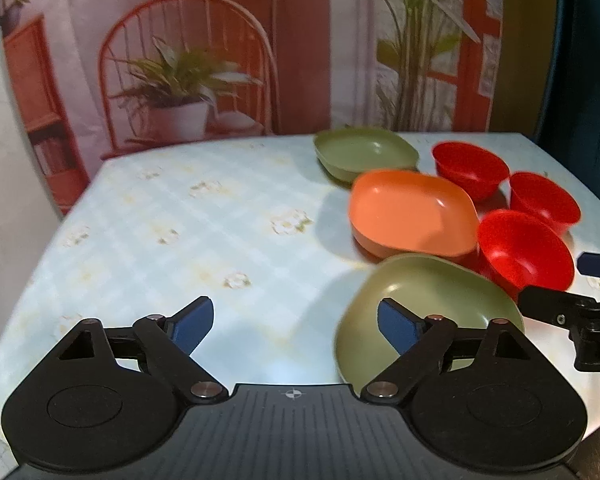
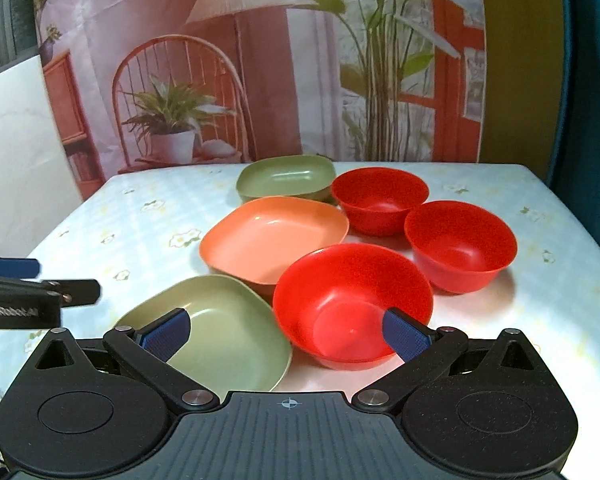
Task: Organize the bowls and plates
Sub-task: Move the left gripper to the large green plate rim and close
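Near green plate and red bowl under my right gripper, spread wide, empty. Left gripper likewise, plate at 2 o'clock.

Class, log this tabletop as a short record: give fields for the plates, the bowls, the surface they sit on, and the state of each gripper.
plates: near green plate, orange plate, far green plate
bowls: three red bowls
stacked: none
surface: table, floral cloth
left gripper: jaws open, empty
right gripper: jaws open, empty
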A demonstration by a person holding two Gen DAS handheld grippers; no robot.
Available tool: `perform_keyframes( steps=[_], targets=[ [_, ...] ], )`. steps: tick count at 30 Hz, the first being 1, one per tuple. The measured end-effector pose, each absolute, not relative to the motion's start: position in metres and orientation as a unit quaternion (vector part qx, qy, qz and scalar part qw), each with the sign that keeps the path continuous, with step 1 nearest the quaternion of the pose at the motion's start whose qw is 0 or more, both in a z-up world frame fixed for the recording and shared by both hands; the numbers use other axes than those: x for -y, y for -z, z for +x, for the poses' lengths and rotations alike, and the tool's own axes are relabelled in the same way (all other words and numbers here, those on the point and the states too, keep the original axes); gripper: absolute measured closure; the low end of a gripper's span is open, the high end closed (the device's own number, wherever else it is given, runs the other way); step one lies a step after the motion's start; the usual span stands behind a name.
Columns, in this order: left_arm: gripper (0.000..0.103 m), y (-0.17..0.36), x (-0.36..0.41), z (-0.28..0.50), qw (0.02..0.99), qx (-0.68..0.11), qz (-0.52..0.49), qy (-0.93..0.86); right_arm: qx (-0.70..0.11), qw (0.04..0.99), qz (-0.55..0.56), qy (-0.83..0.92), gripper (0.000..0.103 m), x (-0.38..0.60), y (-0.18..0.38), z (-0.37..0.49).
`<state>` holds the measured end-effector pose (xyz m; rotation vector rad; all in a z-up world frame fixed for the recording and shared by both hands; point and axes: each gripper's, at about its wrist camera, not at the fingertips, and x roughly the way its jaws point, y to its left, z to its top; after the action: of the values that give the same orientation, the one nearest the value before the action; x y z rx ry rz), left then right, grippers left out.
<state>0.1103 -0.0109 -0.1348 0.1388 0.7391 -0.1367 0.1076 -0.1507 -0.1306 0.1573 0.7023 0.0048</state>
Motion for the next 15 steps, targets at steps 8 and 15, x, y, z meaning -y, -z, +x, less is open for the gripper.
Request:
perform_keyframes(
  steps=[8,15],
  targets=[
    [0.021,0.155,0.005,0.118,0.913,-0.395,0.021,0.1,-0.374,0.924,0.081,-0.017,0.025,0.148,0.141,0.106],
    [0.026,0.164,-0.002,0.121,0.901,-0.416,-0.008,0.124,-0.365,0.927,0.088,-0.006,0.037,0.154,0.138,0.101]
  ],
)
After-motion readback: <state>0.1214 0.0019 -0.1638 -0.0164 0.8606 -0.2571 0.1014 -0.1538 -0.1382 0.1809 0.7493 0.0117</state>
